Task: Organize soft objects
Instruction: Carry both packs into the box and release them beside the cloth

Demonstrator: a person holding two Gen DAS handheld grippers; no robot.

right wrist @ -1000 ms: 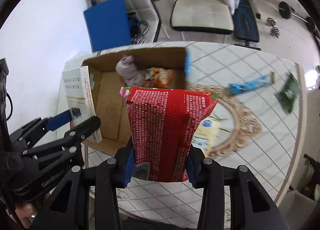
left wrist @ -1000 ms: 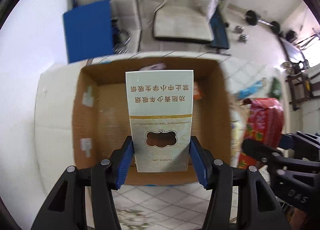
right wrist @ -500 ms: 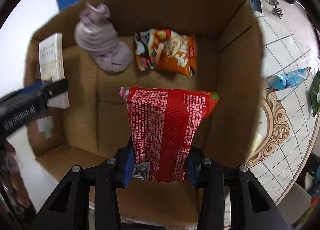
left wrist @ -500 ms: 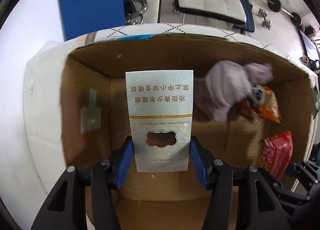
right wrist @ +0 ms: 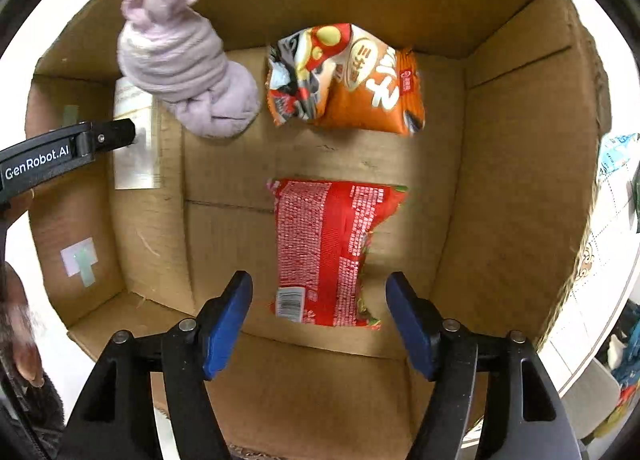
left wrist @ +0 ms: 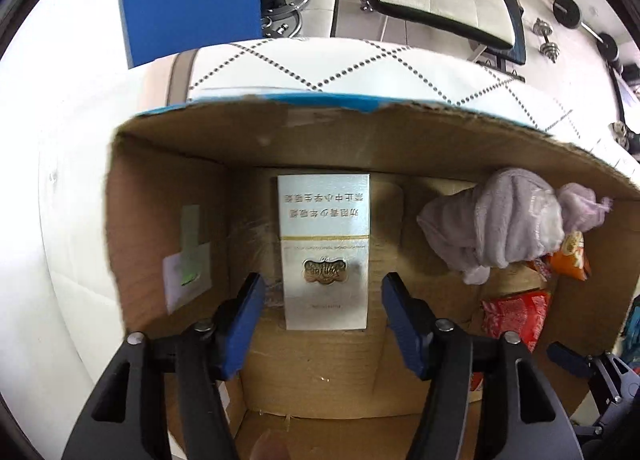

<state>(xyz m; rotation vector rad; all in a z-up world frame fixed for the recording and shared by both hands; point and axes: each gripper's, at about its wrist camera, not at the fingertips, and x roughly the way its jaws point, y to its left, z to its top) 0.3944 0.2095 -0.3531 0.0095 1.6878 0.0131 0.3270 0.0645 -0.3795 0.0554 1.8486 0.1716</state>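
Both grippers, left gripper (left wrist: 323, 306) and right gripper (right wrist: 319, 300), gape, gripping nothing, over the cardboard box (right wrist: 520, 180). White carton (left wrist: 323, 252) and red packet (right wrist: 328, 252) seemingly lie on the box floor.

The cardboard box (right wrist: 520, 164) is showing plain brown walls, with a torn blue edge on its far rim in the left wrist view. The flat carton (left wrist: 323, 252) is appearing pale white-grey, carrying a thin gold band, a dark gold emblem and grey characters. The rolled cloth (right wrist: 180, 64) is looking soft lilac. The snack bag (right wrist: 348, 80) is showing orange with white letters and a red, yellow and black picture. The noodle packet (right wrist: 328, 252) is showing red with dense white print and a white barcode patch. Both the left gripper (left wrist: 323, 316) and the right gripper (right wrist: 319, 316) are showing black arms with blue pads (right wrist: 226, 324). The tablecloth (left wrist: 360, 68) is appearing white with a dotted diamond pattern.
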